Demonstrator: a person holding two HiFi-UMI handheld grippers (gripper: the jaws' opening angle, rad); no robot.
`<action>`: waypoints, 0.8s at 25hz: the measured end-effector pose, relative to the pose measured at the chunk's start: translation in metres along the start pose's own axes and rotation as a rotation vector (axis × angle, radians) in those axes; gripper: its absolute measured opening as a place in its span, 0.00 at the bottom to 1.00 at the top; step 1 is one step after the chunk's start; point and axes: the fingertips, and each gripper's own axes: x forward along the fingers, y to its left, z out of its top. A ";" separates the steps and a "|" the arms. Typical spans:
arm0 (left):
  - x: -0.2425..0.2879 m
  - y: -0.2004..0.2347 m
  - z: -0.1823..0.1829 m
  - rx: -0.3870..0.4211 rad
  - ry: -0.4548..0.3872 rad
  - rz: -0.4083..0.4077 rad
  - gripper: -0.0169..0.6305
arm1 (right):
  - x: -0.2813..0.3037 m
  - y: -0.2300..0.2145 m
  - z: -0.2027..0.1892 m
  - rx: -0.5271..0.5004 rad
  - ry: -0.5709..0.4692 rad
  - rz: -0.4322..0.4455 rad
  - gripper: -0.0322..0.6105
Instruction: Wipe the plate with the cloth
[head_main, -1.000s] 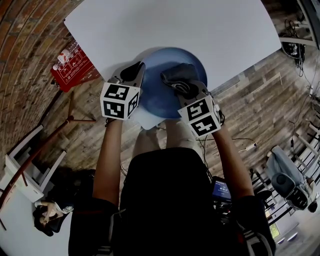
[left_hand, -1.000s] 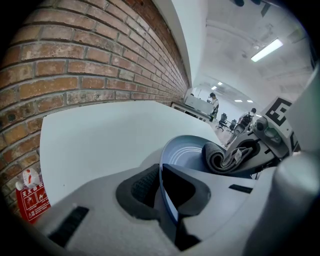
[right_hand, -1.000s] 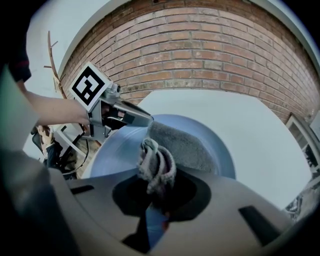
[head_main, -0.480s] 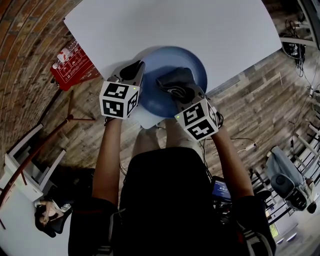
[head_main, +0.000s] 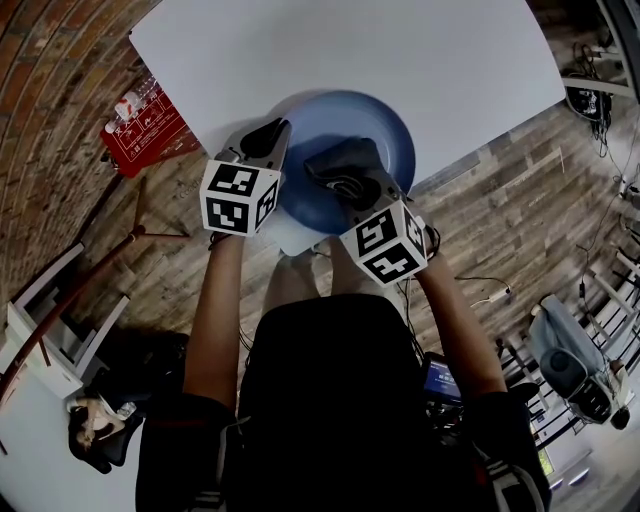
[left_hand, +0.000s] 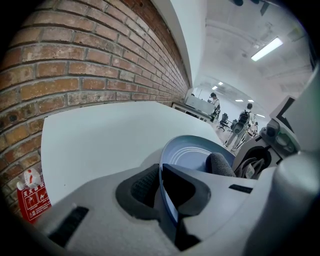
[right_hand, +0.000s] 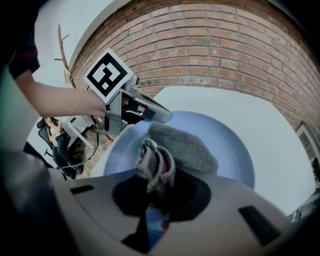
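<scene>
Left hand-held gripper (left_hand: 161, 189): jaws drawn narrow and clamped on the near-left rim of the plate (head_main: 385, 125), one pad on the inner face and one on the outer, marker cube toward the person. Right hand-held gripper (right_hand: 157, 192): jaws closed on a bunched fold of the cloth (right_hand: 186, 146), with the rest of the cloth lying spread on the plate's face just ahead of the jaws. Plate: blue, round, faint concentric rings inside, at the near corner of the surface (head_main: 350, 50); whether its rim is lifted off the surface cannot be told. Cloth: grey, napped, over the near-middle of the plate, to the right of the left hand-held gripper and not touching it. Surface: white, plain, bearing only the plate. Surroundings: brick wall (left_hand: 75, 65) along the left side of the surface; wood-plank floor (head_main: 500, 230) below; red pack (head_main: 145, 125) with white print on the floor beside the surface's left edge, near the wall
</scene>
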 end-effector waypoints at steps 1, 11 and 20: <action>0.000 0.000 0.000 0.000 -0.001 0.002 0.08 | 0.001 0.001 0.001 0.001 0.000 0.003 0.13; 0.000 -0.002 0.002 0.002 -0.007 0.013 0.08 | 0.010 0.015 0.015 -0.020 0.013 0.033 0.13; -0.001 -0.002 0.003 -0.002 -0.004 0.008 0.08 | 0.017 0.015 0.028 -0.020 0.024 0.052 0.13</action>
